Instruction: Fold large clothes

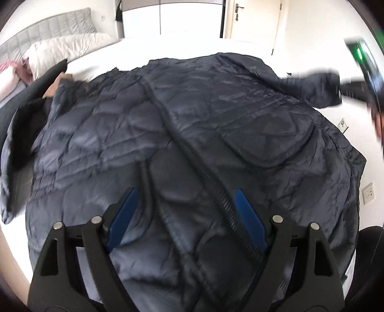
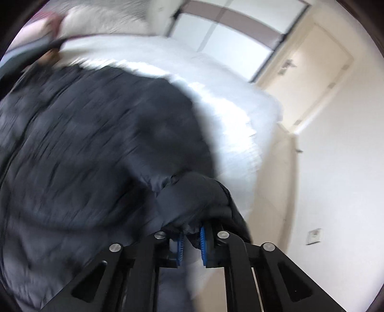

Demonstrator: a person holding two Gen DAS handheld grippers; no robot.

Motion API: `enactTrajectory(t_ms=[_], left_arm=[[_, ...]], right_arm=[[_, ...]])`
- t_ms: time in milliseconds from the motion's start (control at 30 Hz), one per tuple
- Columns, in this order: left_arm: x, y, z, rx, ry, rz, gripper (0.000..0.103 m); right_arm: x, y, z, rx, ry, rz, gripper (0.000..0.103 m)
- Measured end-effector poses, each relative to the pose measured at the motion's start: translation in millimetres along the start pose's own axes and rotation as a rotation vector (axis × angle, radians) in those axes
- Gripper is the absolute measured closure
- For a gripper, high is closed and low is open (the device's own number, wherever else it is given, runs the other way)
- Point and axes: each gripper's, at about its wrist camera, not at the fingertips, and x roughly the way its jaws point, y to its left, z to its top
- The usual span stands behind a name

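Note:
A dark navy quilted jacket [image 1: 182,134] lies spread front-up on a white bed [image 1: 192,48], its zip running diagonally down the middle. My left gripper [image 1: 185,192] hovers open above the jacket's near hem, blue pads [image 1: 124,216] wide apart with nothing pinched between them. At the far right of the left wrist view, my right gripper [image 1: 357,84] holds the jacket's sleeve [image 1: 321,88] lifted off the bed. The right wrist view is blurred. There my right gripper [image 2: 192,231] is shut on a bunched fold of the sleeve [image 2: 194,196].
White pillows [image 1: 67,50] and a grey padded headboard [image 1: 48,26] sit at the far left. A dark cloth item [image 1: 21,112] lies beside the jacket's left side. A door [image 1: 254,19] and a wall with sockets [image 1: 368,196] stand past the bed's right edge.

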Motion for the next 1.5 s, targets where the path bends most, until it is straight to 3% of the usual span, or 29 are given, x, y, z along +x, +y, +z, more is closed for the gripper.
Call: enactTrajectory(t_ms=[233, 433, 667, 733, 800, 900, 933, 1067, 1133, 1300, 1500], left_arm=[[17, -3, 5, -0.009, 0.001, -0.026, 0.019], [35, -4, 5, -0.009, 0.036, -0.030, 0.019], [45, -1, 8, -0.007, 0.055, -0.023, 0.019], [45, 0, 9, -0.004, 0.054, -0.024, 0.019], [45, 1, 9, -0.006, 0.053, -0.024, 0.019], [44, 3, 11, -0.021, 0.052, -0.027, 0.019], [43, 4, 11, -0.022, 0.050, -0.025, 0.019], [39, 6, 15, -0.031, 0.048, -0.011, 0.019], [34, 10, 16, -0.043, 0.034, -0.004, 0.019], [23, 32, 19, -0.089, 0.005, 0.079, 0.019], [-3, 88, 13, -0.213, -0.036, 0.214, 0.019]], right_arm=[[6, -103, 83, 0.149, -0.034, -0.303, 0.096], [48, -144, 141, 0.176, -0.008, -0.532, 0.096], [119, -149, 142, 0.140, 0.122, -0.676, 0.096], [134, -150, 131, 0.165, 0.179, -0.694, 0.089], [137, -152, 123, 0.221, 0.201, -0.668, 0.082], [123, -147, 112, 0.268, 0.174, -0.588, 0.051], [118, -143, 112, 0.263, 0.157, -0.572, 0.047], [81, -106, 114, 0.254, 0.073, -0.434, 0.042], [58, -79, 104, 0.299, 0.038, -0.291, 0.034], [21, 0, 72, 0.324, 0.013, 0.007, 0.031], [7, 66, 21, 0.241, 0.026, 0.170, 0.031]])
